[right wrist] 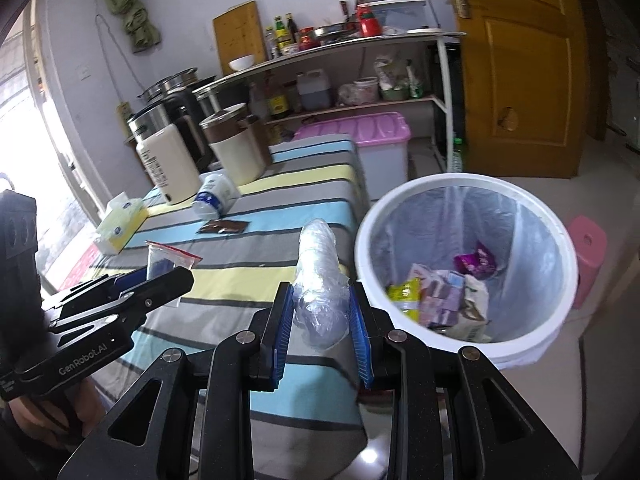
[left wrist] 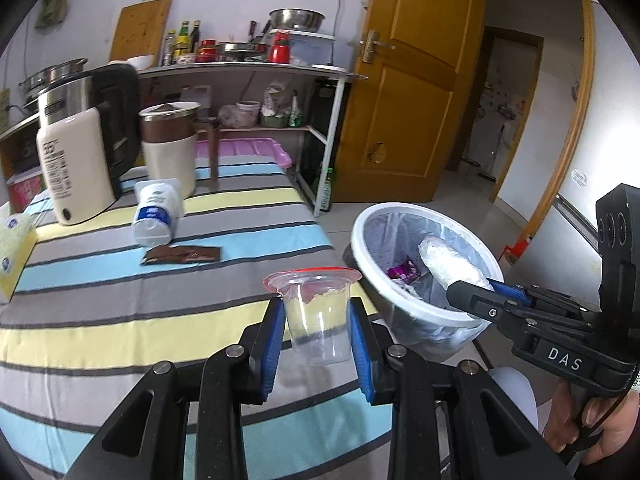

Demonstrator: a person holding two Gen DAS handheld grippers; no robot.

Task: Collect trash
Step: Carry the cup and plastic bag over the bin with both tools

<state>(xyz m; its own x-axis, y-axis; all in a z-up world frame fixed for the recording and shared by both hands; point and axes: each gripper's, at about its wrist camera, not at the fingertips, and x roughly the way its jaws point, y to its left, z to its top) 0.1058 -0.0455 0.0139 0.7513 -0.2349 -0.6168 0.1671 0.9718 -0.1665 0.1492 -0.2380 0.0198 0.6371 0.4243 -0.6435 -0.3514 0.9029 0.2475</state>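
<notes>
Fingers pinch clear (ribbed) cup.

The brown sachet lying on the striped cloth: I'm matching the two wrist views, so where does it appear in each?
Left wrist view: the brown sachet lies flat left of centre, just below the toppled white bottle.
Right wrist view: the sachet sits small, left of centre, again just below that bottle.
Shared landmark: the white trash bin, to the right in both.
</notes>
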